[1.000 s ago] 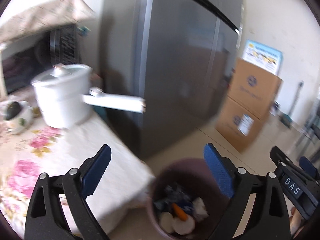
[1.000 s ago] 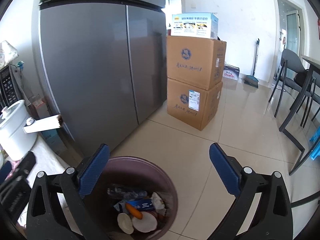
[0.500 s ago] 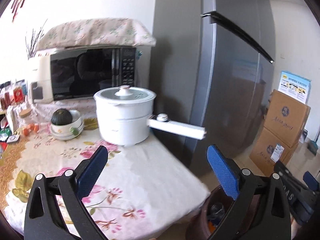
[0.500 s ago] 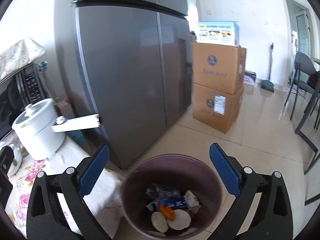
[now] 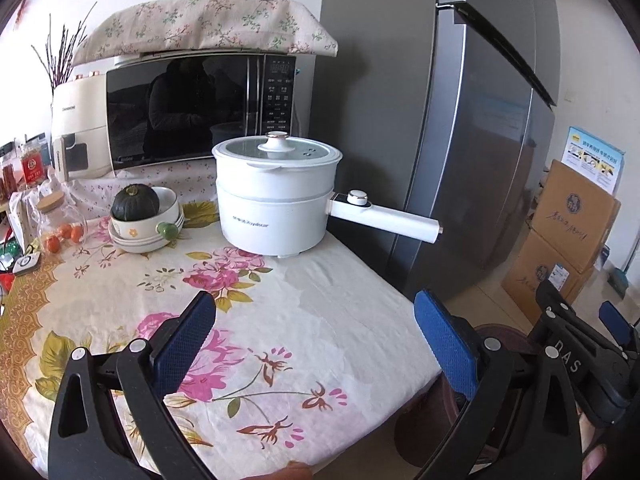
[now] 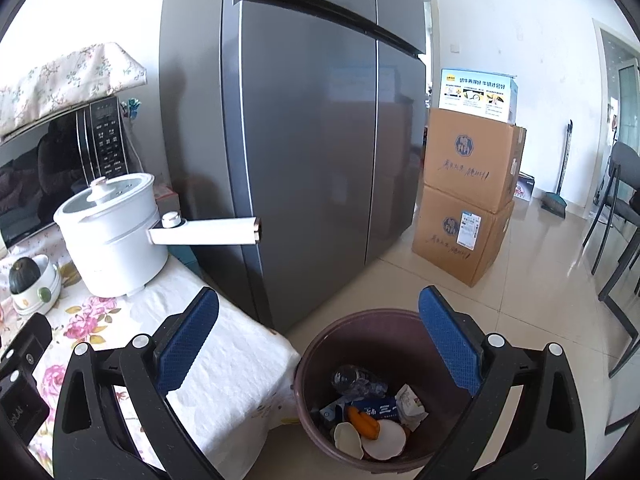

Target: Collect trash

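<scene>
A dark purple trash bin [image 6: 384, 322] stands on the floor beside the table; inside lie a crushed clear bottle [image 6: 354, 378], a blue packet [image 6: 370, 410], an orange peel [image 6: 362, 420] and white shell pieces [image 6: 382, 444]. My right gripper [image 6: 318, 344] is open and empty, above the bin's near rim and the table corner. My left gripper [image 5: 314, 344] is open and empty above the floral tablecloth [image 5: 280, 312]. The bin's rim [image 5: 500, 330] peeks past the left gripper's right finger; the right gripper's body [image 5: 576, 356] is there too.
A white electric pot [image 5: 276, 204] with a long handle [image 5: 388, 220] stands at the table's back, beside a bowl with a green squash [image 5: 138, 210]. A microwave [image 5: 192, 112] is behind. A grey fridge [image 6: 312, 140], stacked cardboard boxes [image 6: 468, 196] and chairs [image 6: 616, 208] surround the tiled floor.
The left gripper has swung from over the bin up and left, now facing the table and pot. The right gripper has shifted left, bringing the table and pot into its view. Both stay open.
</scene>
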A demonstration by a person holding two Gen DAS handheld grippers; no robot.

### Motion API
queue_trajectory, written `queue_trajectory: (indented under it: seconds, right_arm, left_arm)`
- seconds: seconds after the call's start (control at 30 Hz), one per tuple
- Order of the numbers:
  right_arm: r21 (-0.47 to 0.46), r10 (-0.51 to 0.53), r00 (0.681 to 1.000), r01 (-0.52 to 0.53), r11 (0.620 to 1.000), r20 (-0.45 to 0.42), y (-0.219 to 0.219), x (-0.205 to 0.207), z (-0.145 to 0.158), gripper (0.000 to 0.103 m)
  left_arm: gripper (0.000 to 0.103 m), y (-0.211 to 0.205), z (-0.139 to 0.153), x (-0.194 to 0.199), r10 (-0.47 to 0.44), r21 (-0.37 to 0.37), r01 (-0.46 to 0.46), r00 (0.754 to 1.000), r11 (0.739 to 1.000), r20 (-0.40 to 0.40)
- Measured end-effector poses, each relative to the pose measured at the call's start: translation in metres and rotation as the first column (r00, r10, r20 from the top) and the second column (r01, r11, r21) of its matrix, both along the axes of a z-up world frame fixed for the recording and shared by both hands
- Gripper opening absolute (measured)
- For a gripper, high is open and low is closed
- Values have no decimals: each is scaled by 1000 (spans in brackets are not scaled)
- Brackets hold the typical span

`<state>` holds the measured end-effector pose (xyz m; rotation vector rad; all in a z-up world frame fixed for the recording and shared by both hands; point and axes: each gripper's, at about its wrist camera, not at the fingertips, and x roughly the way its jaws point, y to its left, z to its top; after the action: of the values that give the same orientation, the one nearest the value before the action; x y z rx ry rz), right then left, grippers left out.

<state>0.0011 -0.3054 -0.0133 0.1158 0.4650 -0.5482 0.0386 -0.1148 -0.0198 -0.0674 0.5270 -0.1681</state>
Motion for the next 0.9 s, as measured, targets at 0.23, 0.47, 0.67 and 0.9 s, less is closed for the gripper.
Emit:
queue_trajectory:
  seconds: [0.23,0.47,0.67,0.9]
  right_arm:
    - [-28,6,999,-7,1000,-50,16,-10,-11,96]
    - [-42,1,998,-4,999,-58,27,-36,-7,96]
    - [-26,-9,998,8,1000,-58,25,-53,2,96]
    - [0,-9,998,9,1000,-55,22,-61,17,96]
  left_arm:
    - [97,14,-11,-9,-3,-27,3,1000,1000,-25]
    - [97,19,-2,-31,-14,-38,11,998,999,-58]
    - [97,19,11,-43,-3,-54,-1,997,999,-81]
    - [97,13,34,-58,10,-29,-12,999,1000,-42]
